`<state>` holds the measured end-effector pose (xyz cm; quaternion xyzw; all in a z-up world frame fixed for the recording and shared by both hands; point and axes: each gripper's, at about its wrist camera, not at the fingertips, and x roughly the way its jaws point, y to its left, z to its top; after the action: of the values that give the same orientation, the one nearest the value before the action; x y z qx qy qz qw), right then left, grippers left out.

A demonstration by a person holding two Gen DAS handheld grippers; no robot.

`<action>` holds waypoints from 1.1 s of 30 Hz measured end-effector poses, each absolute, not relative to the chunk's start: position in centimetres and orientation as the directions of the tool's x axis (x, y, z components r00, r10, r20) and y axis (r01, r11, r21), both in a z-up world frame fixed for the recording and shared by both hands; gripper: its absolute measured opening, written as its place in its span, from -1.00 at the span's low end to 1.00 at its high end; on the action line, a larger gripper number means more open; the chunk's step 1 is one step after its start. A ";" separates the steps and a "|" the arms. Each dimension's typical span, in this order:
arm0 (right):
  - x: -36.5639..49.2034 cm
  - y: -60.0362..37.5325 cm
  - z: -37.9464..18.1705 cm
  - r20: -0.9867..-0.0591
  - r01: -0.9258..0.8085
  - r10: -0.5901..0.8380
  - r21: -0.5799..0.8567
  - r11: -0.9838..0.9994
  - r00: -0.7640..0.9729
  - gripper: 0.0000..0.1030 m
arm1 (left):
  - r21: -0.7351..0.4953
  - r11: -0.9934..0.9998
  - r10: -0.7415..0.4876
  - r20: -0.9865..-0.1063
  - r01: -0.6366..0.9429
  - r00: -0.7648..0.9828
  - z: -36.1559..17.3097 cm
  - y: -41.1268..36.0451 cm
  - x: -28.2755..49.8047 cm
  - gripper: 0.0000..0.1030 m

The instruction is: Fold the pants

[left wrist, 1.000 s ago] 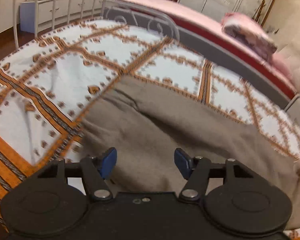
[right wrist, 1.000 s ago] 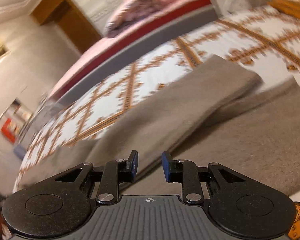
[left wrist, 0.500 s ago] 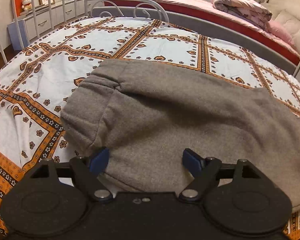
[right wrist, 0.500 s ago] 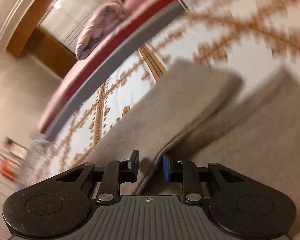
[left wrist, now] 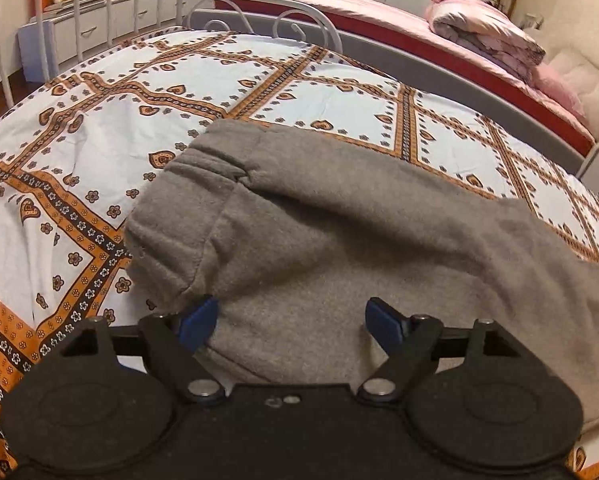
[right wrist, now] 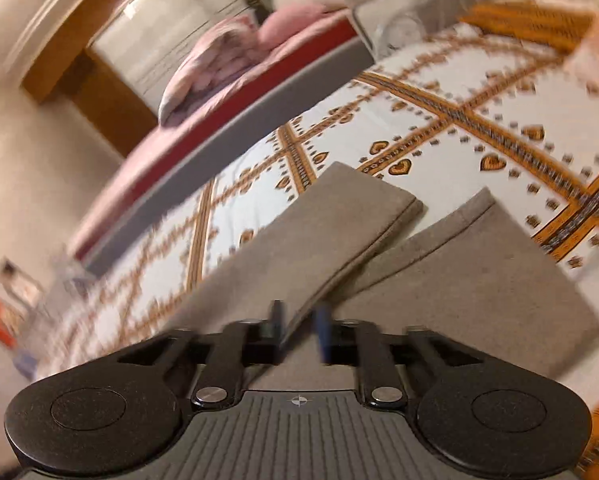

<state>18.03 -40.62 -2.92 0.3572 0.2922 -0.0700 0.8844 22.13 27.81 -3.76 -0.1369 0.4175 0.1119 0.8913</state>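
Observation:
Grey pants (left wrist: 331, 240) lie on a bed with a white and orange patterned sheet (left wrist: 99, 152). In the left wrist view the waistband end is at the left, and my left gripper (left wrist: 291, 320) is open just above the fabric near the waist, holding nothing. In the right wrist view the two legs (right wrist: 339, 236) stretch away, one leg raised over the other. My right gripper (right wrist: 299, 324) has its jaws close together on the edge of the upper leg fabric; the view is blurred.
A white metal bed frame (left wrist: 235, 12) stands at the far edge. Behind it is a second bed with a pink cover (left wrist: 379, 12) and a folded quilt (left wrist: 483, 36). White drawers (left wrist: 91, 28) stand at the left.
My left gripper has opened wider and pulled back, showing more of the waist. My right gripper has swung, lifting the leg edge; the two leg ends now show apart.

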 end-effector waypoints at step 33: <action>15.0 -44.8 -0.6 -0.626 0.463 -0.062 0.504 0.729 0.778 -0.91 | -0.146 0.955 0.055 -0.766 -0.257 0.640 -4.0 28.0 21.7 0.49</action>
<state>15.01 -44.81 -0.60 0.3365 0.2984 -0.1491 0.8806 21.75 28.00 -4.02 -0.1216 0.4153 0.0868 0.8973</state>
